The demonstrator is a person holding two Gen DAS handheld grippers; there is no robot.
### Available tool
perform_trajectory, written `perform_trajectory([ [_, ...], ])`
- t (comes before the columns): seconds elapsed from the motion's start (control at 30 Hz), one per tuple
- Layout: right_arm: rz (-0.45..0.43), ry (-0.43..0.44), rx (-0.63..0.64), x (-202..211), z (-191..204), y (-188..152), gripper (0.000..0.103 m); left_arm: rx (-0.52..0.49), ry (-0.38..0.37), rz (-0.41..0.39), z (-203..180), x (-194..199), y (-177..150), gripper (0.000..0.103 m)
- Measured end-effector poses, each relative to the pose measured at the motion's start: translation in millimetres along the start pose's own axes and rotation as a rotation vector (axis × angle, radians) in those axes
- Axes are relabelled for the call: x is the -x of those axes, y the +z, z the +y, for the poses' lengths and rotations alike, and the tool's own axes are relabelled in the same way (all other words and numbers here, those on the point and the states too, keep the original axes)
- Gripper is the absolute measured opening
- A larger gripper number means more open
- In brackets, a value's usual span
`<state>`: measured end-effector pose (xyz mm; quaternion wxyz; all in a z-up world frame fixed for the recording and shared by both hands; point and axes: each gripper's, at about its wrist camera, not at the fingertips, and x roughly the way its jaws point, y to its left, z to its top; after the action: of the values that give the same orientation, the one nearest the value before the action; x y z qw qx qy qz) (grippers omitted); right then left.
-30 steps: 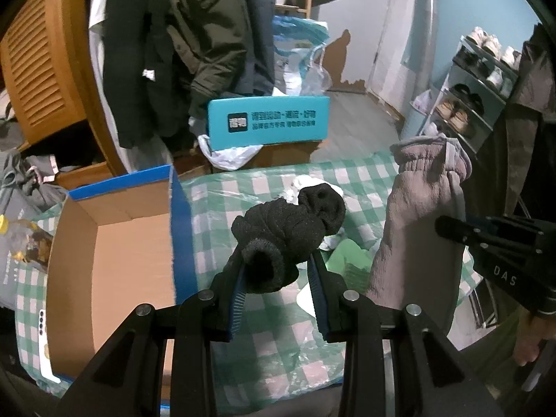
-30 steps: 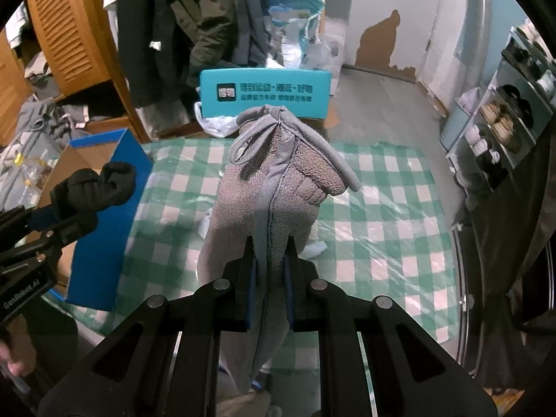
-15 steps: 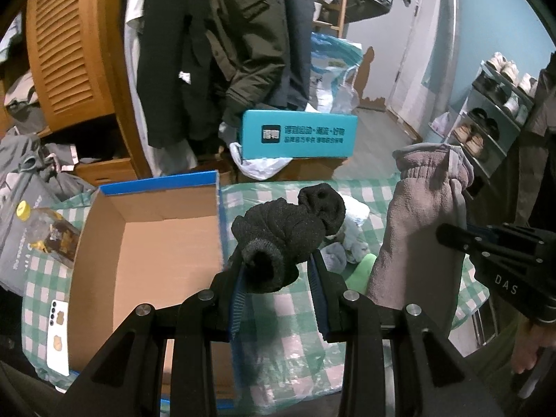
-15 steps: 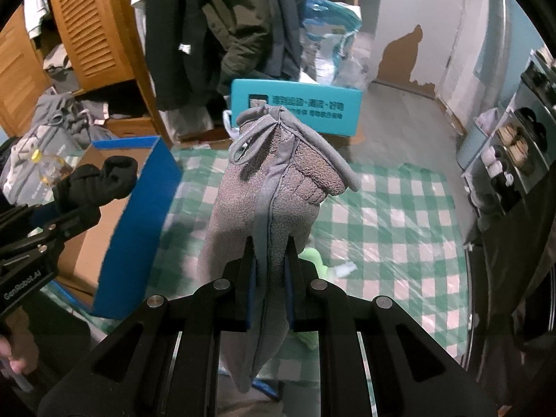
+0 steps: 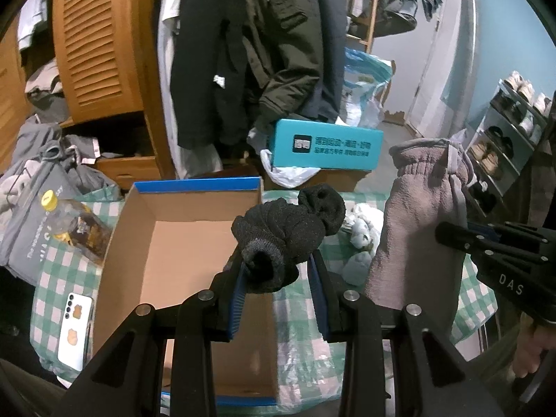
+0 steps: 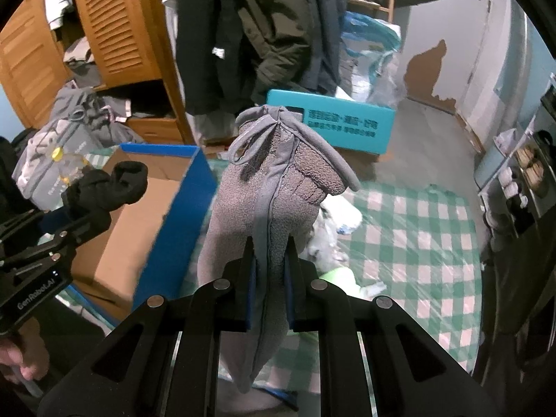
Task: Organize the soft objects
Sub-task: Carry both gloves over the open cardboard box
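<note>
Soft objects are being carried, none yet put away as far as the views show. At the left stands the open brown cardboard box with blue rim [image 5: 194,185], its floor bare where visible, so no soft thing appears to lie in it yet; the near part is hidden behind the gripper. It sits on the tabletop covered with a green-and-white checked cloth [image 6: 410,239].

Just right of the box's middle, the left gripper [image 5: 278,299] has its fingers clenched on the rolled black knitted sock bundle [image 5: 288,232], held up in the air over the box's right wall. In the right wrist view this bundle [image 6: 107,187] hangs at the left, near the box opening.

Further right, loose on the cloth, lies a small heap of pale grey-white socks [image 5: 361,239] and beside it something light green [image 6: 338,276], too hidden to name.

Rightmost, the right gripper [image 6: 269,278] has its fingers shut tight on the grey fleece glove with a cord loop at its cuff [image 6: 274,191], which stands upright above them with its lower end dangling beneath, over the cloth and right of the box.

By my reading the task is early: two items are lifted and wait to be dropped into the box, and the pale socks and the green piece are left to collect afterwards.
</note>
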<state>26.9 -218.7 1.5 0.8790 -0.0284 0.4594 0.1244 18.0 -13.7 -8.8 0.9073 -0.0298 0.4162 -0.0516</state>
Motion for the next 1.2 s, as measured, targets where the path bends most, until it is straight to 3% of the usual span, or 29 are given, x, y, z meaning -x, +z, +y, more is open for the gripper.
perform_trajectory([
  [0.87, -0.020, 0.107, 0.105, -12, 98, 43, 0.012, 0.134, 0.095, -0.021, 93, 15, -7, 0.034],
  [1.2, 0.028, 0.153, 0.132, -34, 132, 48, 0.012, 0.158, 0.140, 0.010, 115, 2, -14, 0.034],
])
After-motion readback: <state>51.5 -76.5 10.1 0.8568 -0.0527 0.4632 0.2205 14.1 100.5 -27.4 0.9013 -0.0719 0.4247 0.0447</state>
